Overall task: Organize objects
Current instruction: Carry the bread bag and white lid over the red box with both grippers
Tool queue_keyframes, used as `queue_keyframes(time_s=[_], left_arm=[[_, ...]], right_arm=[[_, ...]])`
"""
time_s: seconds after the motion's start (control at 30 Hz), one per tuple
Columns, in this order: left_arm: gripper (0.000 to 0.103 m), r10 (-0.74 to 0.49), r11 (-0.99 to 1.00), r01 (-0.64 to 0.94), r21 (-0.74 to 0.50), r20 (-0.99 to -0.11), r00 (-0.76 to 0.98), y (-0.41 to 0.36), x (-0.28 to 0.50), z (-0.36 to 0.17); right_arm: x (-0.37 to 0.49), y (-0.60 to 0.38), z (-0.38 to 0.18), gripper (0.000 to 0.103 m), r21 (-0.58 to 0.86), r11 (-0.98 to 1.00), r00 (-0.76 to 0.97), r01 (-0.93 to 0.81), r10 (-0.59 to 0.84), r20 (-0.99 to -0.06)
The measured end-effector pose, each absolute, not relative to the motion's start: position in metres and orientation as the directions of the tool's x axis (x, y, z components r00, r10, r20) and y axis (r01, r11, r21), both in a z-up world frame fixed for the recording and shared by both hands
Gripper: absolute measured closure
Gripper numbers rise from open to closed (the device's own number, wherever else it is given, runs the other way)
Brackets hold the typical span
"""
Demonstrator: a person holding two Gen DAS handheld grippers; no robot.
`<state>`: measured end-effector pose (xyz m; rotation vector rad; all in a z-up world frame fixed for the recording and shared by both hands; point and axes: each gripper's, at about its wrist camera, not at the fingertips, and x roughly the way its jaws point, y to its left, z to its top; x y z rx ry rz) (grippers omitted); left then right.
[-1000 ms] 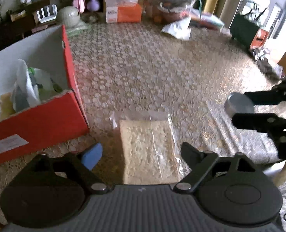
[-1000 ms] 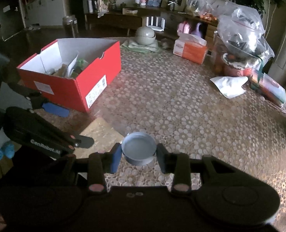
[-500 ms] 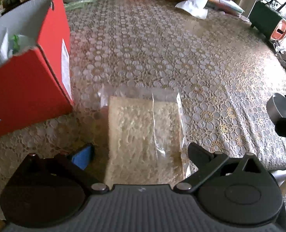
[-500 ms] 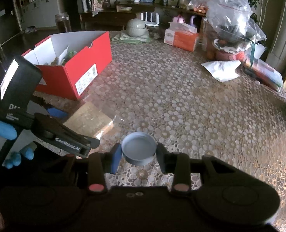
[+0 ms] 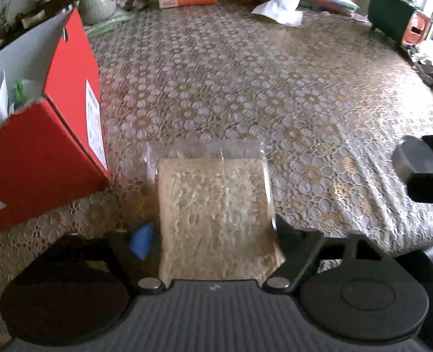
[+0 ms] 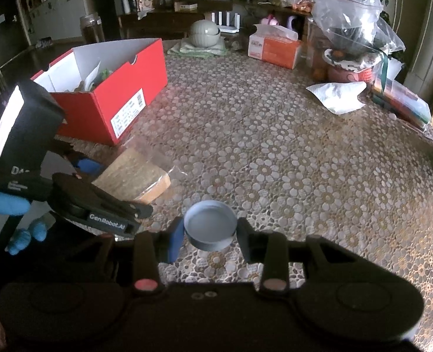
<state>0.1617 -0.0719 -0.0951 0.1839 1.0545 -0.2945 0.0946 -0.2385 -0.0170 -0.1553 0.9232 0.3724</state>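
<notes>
Between the closing jaws of the left gripper (image 5: 213, 234) a bagged sponge (image 5: 216, 208) is flanked near the table's (image 5: 275, 88) near edge, beside the red box (image 5: 40, 158); only slippery film may be pinched, letting it slide out. A grey lid (image 6: 210, 225) is clenched by the right gripper (image 6: 210, 234).

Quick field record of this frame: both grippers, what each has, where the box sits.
left gripper: jaws closing around the bagged sponge, which lies on the tablecloth
right gripper: shut on grey lid, held above the table
red box: open, items inside, just beyond the sponge
far edge: tissue box, plastic bags
</notes>
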Motion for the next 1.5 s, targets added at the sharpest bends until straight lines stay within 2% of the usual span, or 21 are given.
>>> queue_keyframes(time_s=[0.27,0.5,0.83,1.13,1.5], left_arm=[[0.029,-0.184,0.946,0.323,-0.029,-0.868,0.461,-0.057,0.155,-0.081],[0.029,-0.257,0.931,0.356,-0.086,-0.844,0.470,-0.032,0.132,-0.040],[0.029,-0.299,0.932,0.338,-0.132,-0.804,0.514,0.015,0.118,0.007],[0.029,-0.258,0.947,0.311,-0.080,-0.767,0.588,0.061,0.113,0.041],[0.029,-0.126,0.988,0.154,-0.030,-0.736,0.665,0.142,0.144,0.065]], right_arm=[[0.092,-0.231,-0.012,0.065,0.023,0.922,0.544,-0.386,0.248,-0.801],[0.091,-0.217,0.004,0.065,0.011,0.911,0.552,-0.411,0.259,-0.792],[0.088,-0.176,0.030,0.065,-0.007,0.878,0.570,-0.478,0.304,-0.763],[0.095,-0.128,0.045,0.065,-0.047,0.842,0.586,-0.538,0.333,-0.738],[0.118,-0.054,0.060,0.065,-0.073,0.789,0.594,-0.610,0.395,-0.701]])
